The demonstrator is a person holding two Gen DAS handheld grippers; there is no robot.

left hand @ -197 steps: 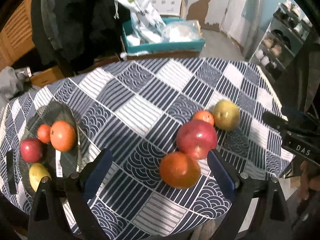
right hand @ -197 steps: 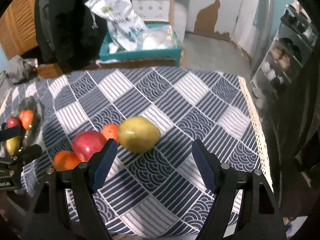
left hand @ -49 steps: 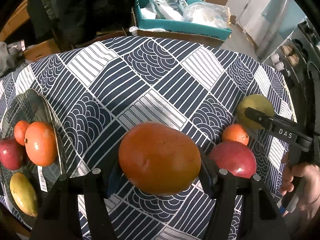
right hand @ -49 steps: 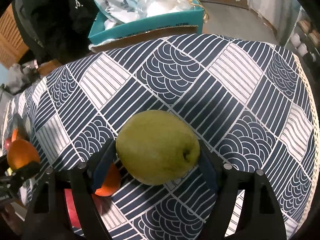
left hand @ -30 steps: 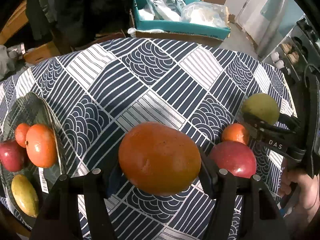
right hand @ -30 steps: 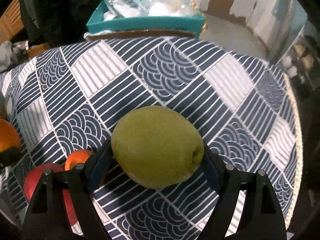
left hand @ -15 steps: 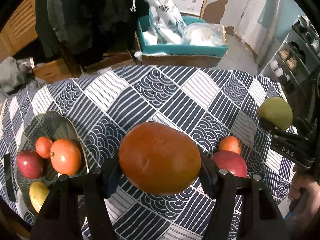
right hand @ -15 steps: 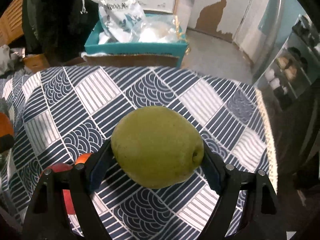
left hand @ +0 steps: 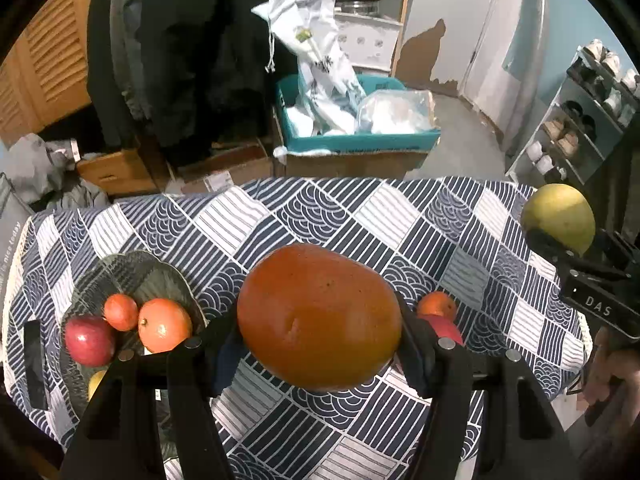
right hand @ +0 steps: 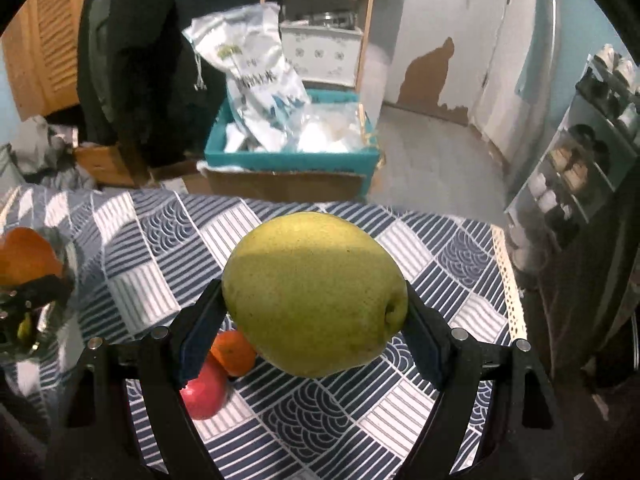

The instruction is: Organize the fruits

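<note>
My left gripper (left hand: 320,324) is shut on a large orange fruit (left hand: 319,317), held well above the patterned tablecloth (left hand: 360,216). My right gripper (right hand: 314,316) is shut on a yellow-green pear (right hand: 315,294), also lifted off the table; that pear (left hand: 558,217) shows at the right edge of the left wrist view. A small orange (right hand: 234,353) and a red apple (right hand: 204,394) lie together on the cloth below. At the left stands a dark glass plate (left hand: 132,276) holding a red apple (left hand: 90,340), two oranges (left hand: 164,330) and a partly hidden yellow fruit (left hand: 96,384).
Beyond the table's far edge sits a teal box (left hand: 356,140) with white bags on a cardboard carton. Dark clothes hang at the back left, and a shoe rack (left hand: 584,120) stands at the right. A person's hand (left hand: 612,376) grips the right tool. The table's right edge (right hand: 506,280) is close.
Both grippers have risen from the table with their fruits and tilted up, so more of the room beyond shows. The table and plate look smaller and farther.
</note>
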